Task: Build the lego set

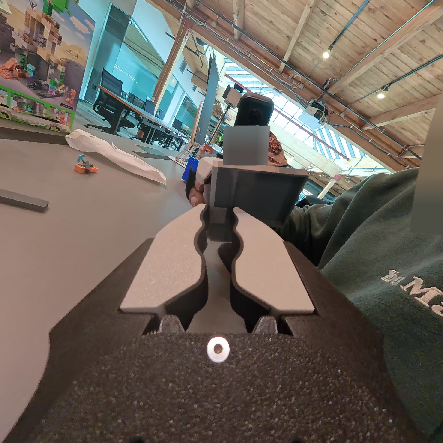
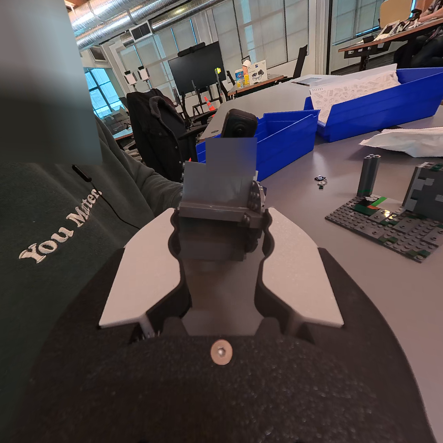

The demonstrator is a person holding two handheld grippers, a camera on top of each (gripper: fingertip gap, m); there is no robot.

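Note:
Both grippers meet at one grey lego assembly held above the grey table (image 1: 84, 239). In the left wrist view my left gripper (image 1: 217, 212) is shut on a narrow grey piece (image 1: 217, 225) at the near edge of the box-like grey assembly (image 1: 259, 191). The right gripper's hand (image 1: 195, 191) shows behind it. In the right wrist view my right gripper (image 2: 220, 212) is shut on the same assembly (image 2: 211, 191), which has studs on its right side (image 2: 254, 196). The jaws stand wide, one on each side of it.
A dark baseplate (image 2: 383, 230) with a grey pillar (image 2: 369, 175) and wall (image 2: 424, 189) lies to the right. Two blue bins (image 2: 287, 136) and white paper (image 2: 407, 141) are behind. The set's box (image 1: 40, 64), a paper bag (image 1: 115, 153), a small orange build (image 1: 85, 167) and a grey bar (image 1: 24, 200) lie left. A green sleeve (image 1: 359, 227) is close. The grippers are tip to tip, or close to it.

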